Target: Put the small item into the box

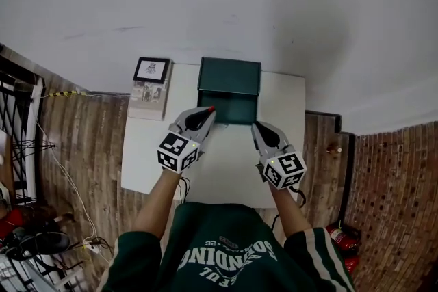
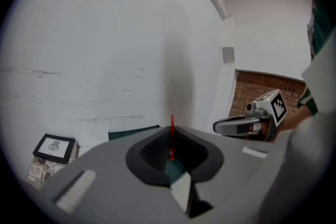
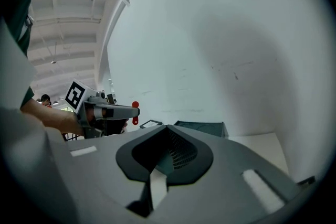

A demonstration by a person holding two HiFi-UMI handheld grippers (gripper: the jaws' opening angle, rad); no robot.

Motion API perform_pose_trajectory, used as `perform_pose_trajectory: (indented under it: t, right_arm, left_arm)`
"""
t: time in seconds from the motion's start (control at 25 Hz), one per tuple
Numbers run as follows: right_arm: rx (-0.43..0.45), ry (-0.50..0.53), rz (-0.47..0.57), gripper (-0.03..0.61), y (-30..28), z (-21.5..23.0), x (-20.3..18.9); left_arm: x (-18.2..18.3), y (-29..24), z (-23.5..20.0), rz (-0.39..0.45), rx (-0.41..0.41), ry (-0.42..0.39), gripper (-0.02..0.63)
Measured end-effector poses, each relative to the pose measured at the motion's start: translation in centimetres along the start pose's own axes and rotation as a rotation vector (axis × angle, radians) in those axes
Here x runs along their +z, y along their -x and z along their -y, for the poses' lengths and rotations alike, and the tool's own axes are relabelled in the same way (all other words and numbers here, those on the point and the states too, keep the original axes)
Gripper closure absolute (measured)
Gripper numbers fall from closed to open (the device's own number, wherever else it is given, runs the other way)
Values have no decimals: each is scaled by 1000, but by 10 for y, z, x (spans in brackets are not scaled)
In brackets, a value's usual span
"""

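Observation:
A dark green box (image 1: 229,89) stands open at the far side of the white table (image 1: 219,167). My left gripper (image 1: 207,111) hovers just in front of the box's left corner, shut on a small thin red item (image 1: 211,109). In the left gripper view the red item (image 2: 171,136) stands upright between the jaws, with the box (image 2: 131,133) behind it. My right gripper (image 1: 255,126) is shut on nothing, in front of the box's right corner. The right gripper view shows the left gripper (image 3: 135,108), the red item (image 3: 135,113) at its tip, and the box (image 3: 202,128).
A framed picture (image 1: 152,70) and a printed card (image 1: 148,98) lie at the table's far left. A white wall rises behind the table. Brick floor surrounds it, with cables (image 1: 65,178) at the left and a red fire extinguisher (image 1: 340,236) at the right.

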State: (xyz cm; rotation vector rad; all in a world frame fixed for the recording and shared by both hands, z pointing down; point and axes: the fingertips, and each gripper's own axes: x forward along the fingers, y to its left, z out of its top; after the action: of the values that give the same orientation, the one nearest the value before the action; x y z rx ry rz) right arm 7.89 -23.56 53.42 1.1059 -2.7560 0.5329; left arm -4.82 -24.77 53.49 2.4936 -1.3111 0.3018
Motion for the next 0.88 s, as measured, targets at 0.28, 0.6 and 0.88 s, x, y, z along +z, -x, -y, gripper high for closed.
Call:
perform_pose_trajectory:
  t: [0.28, 0.6, 0.88]
  right_arm:
    - [-40, -41, -36, 577, 8, 4, -25]
    - [-92, -69, -59, 577, 21, 20, -39]
    - [-114, -79, -74, 577, 25, 29, -46]
  left_arm:
    - [-30, -25, -2, -89, -45, -41, 551]
    - [-66, -78, -7, -211, -117, -64, 551]
    - [-104, -118, -14, -347, -158, -122, 551]
